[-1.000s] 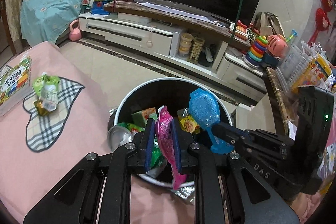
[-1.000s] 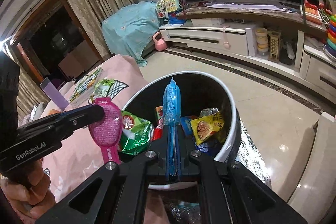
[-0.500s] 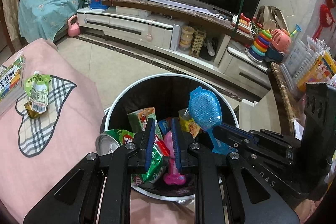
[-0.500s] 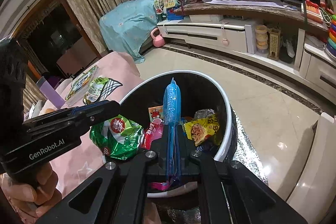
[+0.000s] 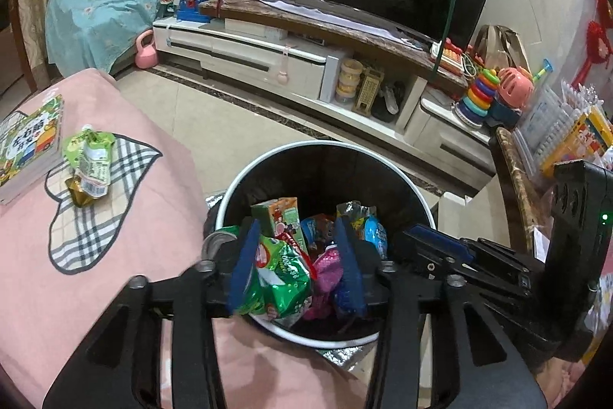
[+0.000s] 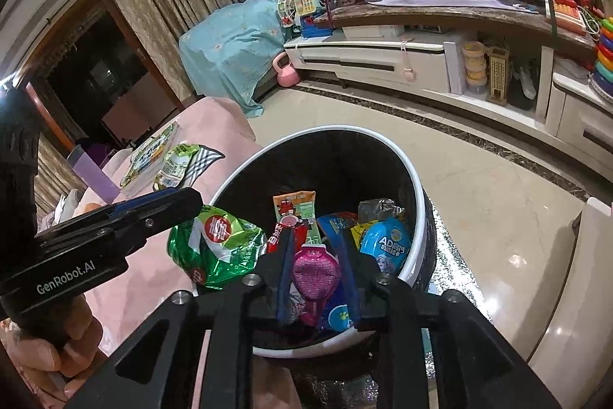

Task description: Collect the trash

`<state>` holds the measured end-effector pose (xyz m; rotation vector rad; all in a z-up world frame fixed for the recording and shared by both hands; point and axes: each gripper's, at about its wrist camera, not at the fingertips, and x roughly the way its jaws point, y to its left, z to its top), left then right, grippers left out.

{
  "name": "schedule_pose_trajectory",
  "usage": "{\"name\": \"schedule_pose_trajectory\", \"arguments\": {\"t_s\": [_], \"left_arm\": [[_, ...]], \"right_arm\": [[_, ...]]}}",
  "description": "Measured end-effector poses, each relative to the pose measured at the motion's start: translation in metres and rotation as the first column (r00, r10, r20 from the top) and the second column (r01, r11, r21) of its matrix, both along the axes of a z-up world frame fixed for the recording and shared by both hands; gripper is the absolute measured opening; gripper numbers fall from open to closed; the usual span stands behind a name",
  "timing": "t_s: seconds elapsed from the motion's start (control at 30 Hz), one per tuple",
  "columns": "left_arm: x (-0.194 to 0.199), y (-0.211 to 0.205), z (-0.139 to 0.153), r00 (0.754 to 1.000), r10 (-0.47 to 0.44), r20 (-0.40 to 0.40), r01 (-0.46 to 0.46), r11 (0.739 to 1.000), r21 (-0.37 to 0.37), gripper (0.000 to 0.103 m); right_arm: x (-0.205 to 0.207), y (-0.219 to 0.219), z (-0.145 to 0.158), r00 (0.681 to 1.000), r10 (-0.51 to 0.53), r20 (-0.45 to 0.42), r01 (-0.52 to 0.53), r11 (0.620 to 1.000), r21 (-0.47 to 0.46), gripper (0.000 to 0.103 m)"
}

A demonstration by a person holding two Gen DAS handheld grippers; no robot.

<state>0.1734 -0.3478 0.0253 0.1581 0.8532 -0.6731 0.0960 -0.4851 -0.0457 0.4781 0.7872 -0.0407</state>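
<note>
Both grippers hang over the trash bin [image 5: 417,194], jaws opening, nothing pinched in either.

Left gripper [image 5: 295,267]: jaws moderately apart. Seen through the gap, below the tips, are the green snack bag [image 5: 285,275] and the pink blister pack [image 5: 327,265], both lying in the bin, free of the pads as far as the fisheye shows.

Right gripper [image 6: 318,278]: jaws a narrower gap, also empty. The same pink blister pack [image 6: 316,269] sits under and between the tips; the blue egg-shaped pack [image 6: 387,246] lies just right of the right jaw, down in the bin, and the green snack bag [image 6: 216,240] is off the left jaw, draped on the near-left rim.

Risks:
- The green bag rides high on the rim; a brush from either finger on the way out could tip it onto the pink cover [image 5: 95,275].
- The two grippers are close together over one bin; pulling back together could knock them.
- Blue pads stand close above the heaped wrappers; foil could catch and drag out.

Trash not yet collected: the green drink pouch [image 5: 90,163], well left of the left jaws, on the checked patch [image 5: 92,229] beside the book [image 5: 30,144].
</note>
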Motion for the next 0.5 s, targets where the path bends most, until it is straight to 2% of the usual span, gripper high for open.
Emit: {"name": "schedule_pose_trajectory", "arguments": {"t_s": [0.1,0.23,0.37,0.5], "left_arm": [[-0.004,0.009,0.005,1.000,0.021,0.013,-0.021,1.000,-0.008,0.059],[-0.010,0.026,0.008,0.998,0.052,0.020,-0.051,0.999,-0.019,0.071],[-0.019,0.050,0.009,0.995,0.090,0.033,-0.089,0.996,-0.030,0.077],[-0.030,0.078,0.008,0.991,0.132,0.037,-0.130,0.990,-0.048,0.082]], "right_arm": [[-0.003,0.004,0.006,1.000,-0.001,0.011,0.001,1.000,-0.005,0.036],[-0.009,0.013,0.012,1.000,0.002,0.026,-0.001,1.000,-0.014,0.053],[-0.017,0.022,0.015,0.999,0.000,0.039,0.001,1.000,-0.016,0.071],[-0.028,0.033,0.017,0.999,-0.005,0.053,0.006,1.000,-0.018,0.079]]}}
